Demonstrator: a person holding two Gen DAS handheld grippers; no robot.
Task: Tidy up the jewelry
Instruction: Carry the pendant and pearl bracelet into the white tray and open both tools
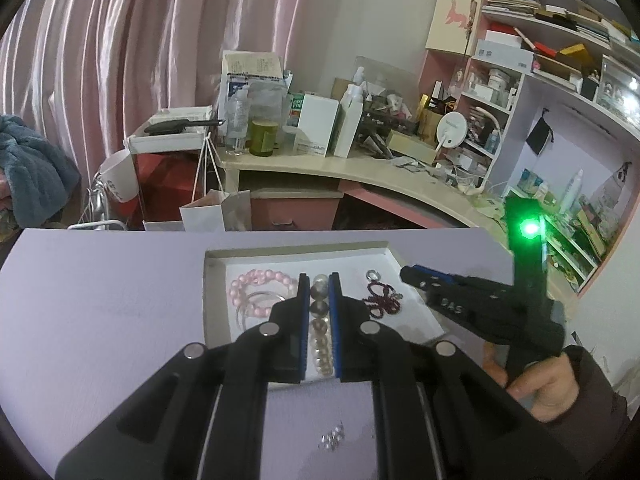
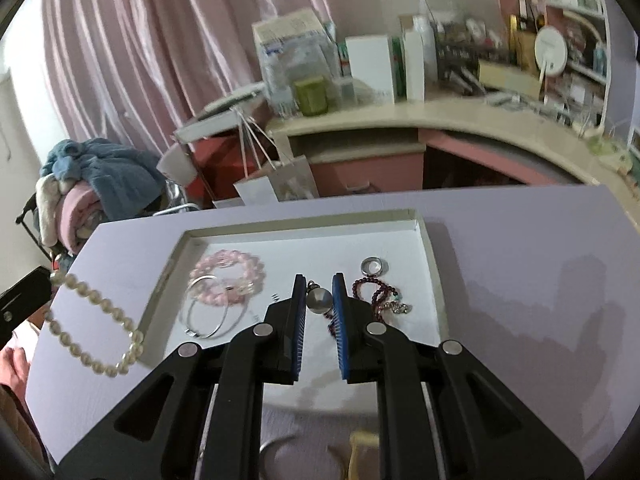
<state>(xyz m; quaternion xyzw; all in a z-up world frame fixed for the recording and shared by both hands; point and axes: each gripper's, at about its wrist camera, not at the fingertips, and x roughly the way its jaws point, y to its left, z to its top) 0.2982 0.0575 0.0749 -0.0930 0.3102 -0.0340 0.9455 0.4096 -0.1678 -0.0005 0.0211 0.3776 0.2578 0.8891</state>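
A white shallow tray (image 1: 296, 251) (image 2: 424, 240) sits on the lilac table. It holds a pink bead bracelet (image 1: 252, 284) (image 2: 228, 272), a silver bangle (image 2: 206, 312), a dark red bead bracelet (image 1: 380, 300) (image 2: 376, 292) and a silver ring (image 1: 374, 275) (image 2: 374, 267). My left gripper (image 1: 319, 280) is shut on a pearl strand (image 1: 320, 328), which hangs from it over the tray's left edge in the right wrist view (image 2: 96, 320). My right gripper (image 2: 319, 280) is slightly open over the tray, a silver ball pendant (image 2: 319, 300) showing between its fingers; it shows from the side in the left wrist view (image 1: 416, 274).
A small cluster of pale beads (image 1: 332, 436) lies on the table near me. A ring-shaped item (image 2: 280, 452) and a yellowish object (image 2: 362, 452) lie under my right gripper. A cluttered desk (image 1: 360, 164) and shelves (image 1: 560, 80) stand behind the table.
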